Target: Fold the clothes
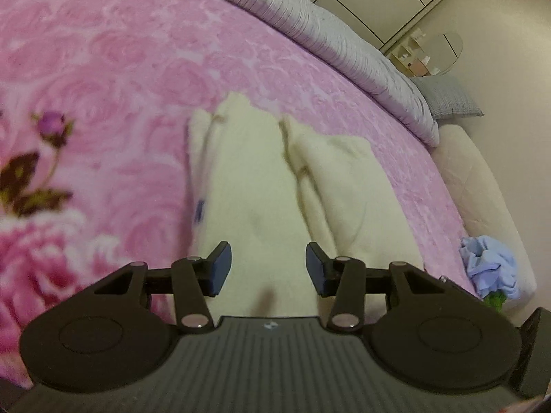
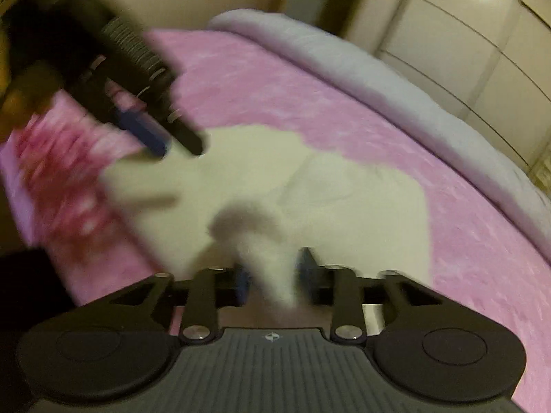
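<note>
- Garment (image 1: 261, 179): cream, fleecy, lying flat on my pink blanket (image 1: 113, 51), roughly mid-bed. From my left camera I see it as long panels with brown-edged seams running away from me and a small blue tag at its left edge. From my right camera it is a broad pale patch (image 2: 344, 199), badly blurred.
- Blanket: pink with a rose pattern; darker roses and a bud print sit toward the left of my left view.
- Grey striped duvet (image 1: 344, 44) lies bunched along the far edge of the blanket, with a grey pillow (image 1: 447, 98) at its end.
- White wardrobe doors (image 2: 465, 51) stand behind the bed.
- A cream padded edge (image 1: 482, 192) runs along the right of the blanket, and a crumpled light-blue cloth (image 1: 490, 265) sits on it.
- Left gripper (image 1: 268, 266): its jaws stand partly apart over the near end of the garment, with cloth showing between the blue pads, which do not press on it. In my right view I see this same gripper (image 2: 179, 144) at the garment's left edge, smeared by blur.
- Right gripper (image 2: 273, 280): a tuft of the cream cloth rises between its jaws. The picture is too blurred for me to tell whether the pads pinch it or stand clear.
</note>
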The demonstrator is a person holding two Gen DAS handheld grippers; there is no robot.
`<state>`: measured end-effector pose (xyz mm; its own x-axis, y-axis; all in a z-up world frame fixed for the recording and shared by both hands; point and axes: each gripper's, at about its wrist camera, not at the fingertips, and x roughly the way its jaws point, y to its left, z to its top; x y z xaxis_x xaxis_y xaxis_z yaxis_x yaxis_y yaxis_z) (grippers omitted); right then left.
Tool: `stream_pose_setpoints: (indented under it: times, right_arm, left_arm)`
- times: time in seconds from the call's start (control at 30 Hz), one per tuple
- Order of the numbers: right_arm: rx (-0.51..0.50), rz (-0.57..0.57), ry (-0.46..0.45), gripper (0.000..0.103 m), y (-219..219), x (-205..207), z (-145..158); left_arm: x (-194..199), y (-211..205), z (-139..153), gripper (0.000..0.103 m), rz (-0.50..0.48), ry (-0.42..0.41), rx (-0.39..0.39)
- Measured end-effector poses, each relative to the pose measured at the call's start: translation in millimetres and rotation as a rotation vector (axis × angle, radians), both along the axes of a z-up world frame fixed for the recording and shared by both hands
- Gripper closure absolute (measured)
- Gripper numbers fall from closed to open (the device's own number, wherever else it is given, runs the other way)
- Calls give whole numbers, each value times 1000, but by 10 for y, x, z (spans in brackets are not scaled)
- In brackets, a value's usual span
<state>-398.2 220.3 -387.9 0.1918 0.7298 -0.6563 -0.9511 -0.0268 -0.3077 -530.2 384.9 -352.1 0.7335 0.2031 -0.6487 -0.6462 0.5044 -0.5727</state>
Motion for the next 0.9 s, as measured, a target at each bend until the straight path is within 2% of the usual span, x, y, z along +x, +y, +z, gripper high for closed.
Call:
stream_pose_setpoints:
  times: [0.07, 0.17, 0.27, 0.37, 0.47, 0.5, 0.63, 0.77, 0.87, 0.9]
  right_arm:
    - [8, 2, 76, 35, -72, 42, 47]
    - [68, -55, 260, 36, -206, 346, 254]
    - [152, -171, 448, 44, -400, 737, 450]
    - [228, -407, 649, 51, -676, 1236, 486]
    - [196, -722, 835, 58, -805, 1724, 261]
    - [171, -788, 875, 61, -804, 1828, 163]
    - [93, -872, 901, 63, -624, 1933, -91]
    - [59, -839, 903, 63, -506, 1891, -147]
    - [64, -831, 879, 64, -461, 1875, -159]
    - [62, -829, 882, 64, -455, 1889, -165]
  left_arm:
    - [-26, -16, -14, 61, 1, -18, -19]
    - [-26, -22, -21, 61, 2, -52, -51]
    - [44, -22, -34, 59, -14, -114, -103]
    - [168, 44, -133, 51, -13, -212, -201]
    - [326, 143, -293, 48, 15, -273, -305]
    - [390, 182, -347, 46, 21, -283, -325]
    - [647, 300, -436, 46, -3, -281, -339]
    - [879, 415, -476, 46, -29, -298, -346]
    - [1037, 466, -522, 54, -51, -295, -330]
    - [1061, 462, -525, 64, -66, -297, -322]
